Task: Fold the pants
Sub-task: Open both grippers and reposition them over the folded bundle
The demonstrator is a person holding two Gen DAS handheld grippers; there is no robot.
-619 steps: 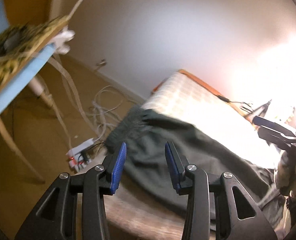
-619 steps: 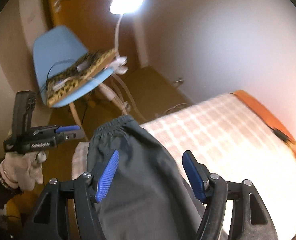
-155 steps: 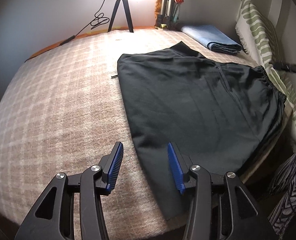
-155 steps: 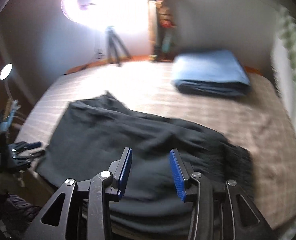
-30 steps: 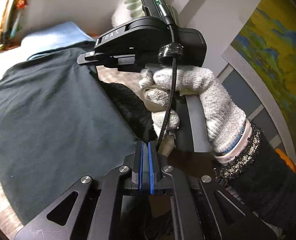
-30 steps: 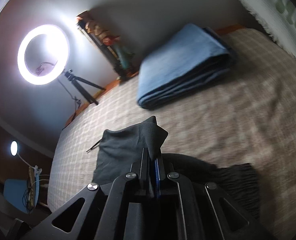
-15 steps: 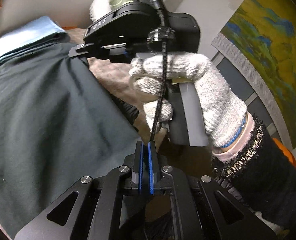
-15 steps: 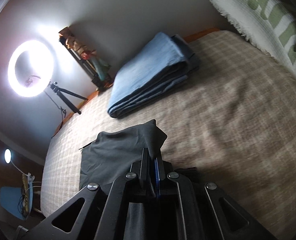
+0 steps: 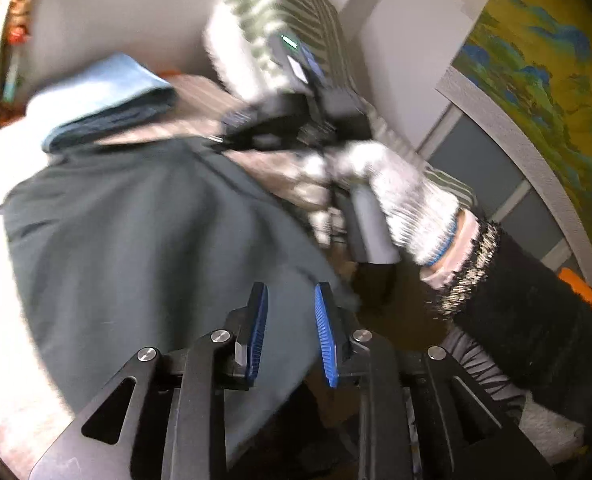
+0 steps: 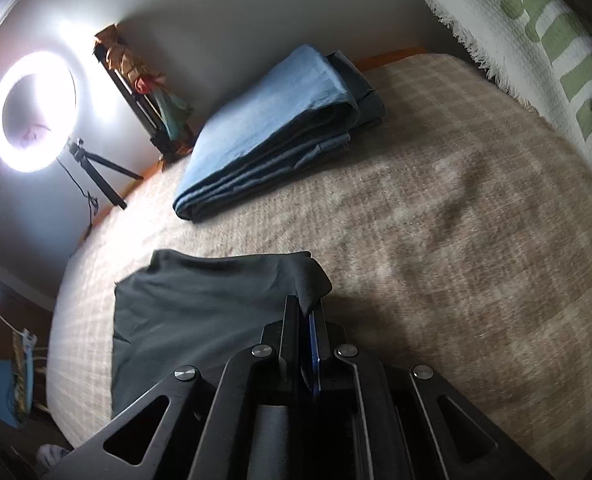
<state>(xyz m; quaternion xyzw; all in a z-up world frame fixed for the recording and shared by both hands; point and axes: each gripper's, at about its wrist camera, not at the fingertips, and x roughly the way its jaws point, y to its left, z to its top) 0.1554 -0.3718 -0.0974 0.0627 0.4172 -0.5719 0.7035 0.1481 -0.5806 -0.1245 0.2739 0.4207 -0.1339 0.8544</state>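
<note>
The dark grey pants (image 9: 136, 240) lie spread on the checked beige bed (image 10: 456, 208). In the left wrist view my left gripper (image 9: 290, 336) is open just above the pants' near edge, with nothing between its blue pads. In the right wrist view my right gripper (image 10: 306, 320) is shut on a corner of the pants (image 10: 216, 304) and holds it lifted over the bed. The right gripper also shows in the left wrist view (image 9: 232, 130), held in a white-gloved hand (image 9: 388, 200), pinching the far edge of the pants.
A folded blue garment (image 10: 280, 128) lies at the far side of the bed, also in the left wrist view (image 9: 108, 92). A ring light on a tripod (image 10: 32, 112) stands behind. A green-striped throw (image 10: 536, 28) hangs to the right. A painting (image 9: 544, 76) is on the wall.
My left gripper has opened and let go of the pants' edge. My right gripper, still shut on the corner, has carried it further across the bed.
</note>
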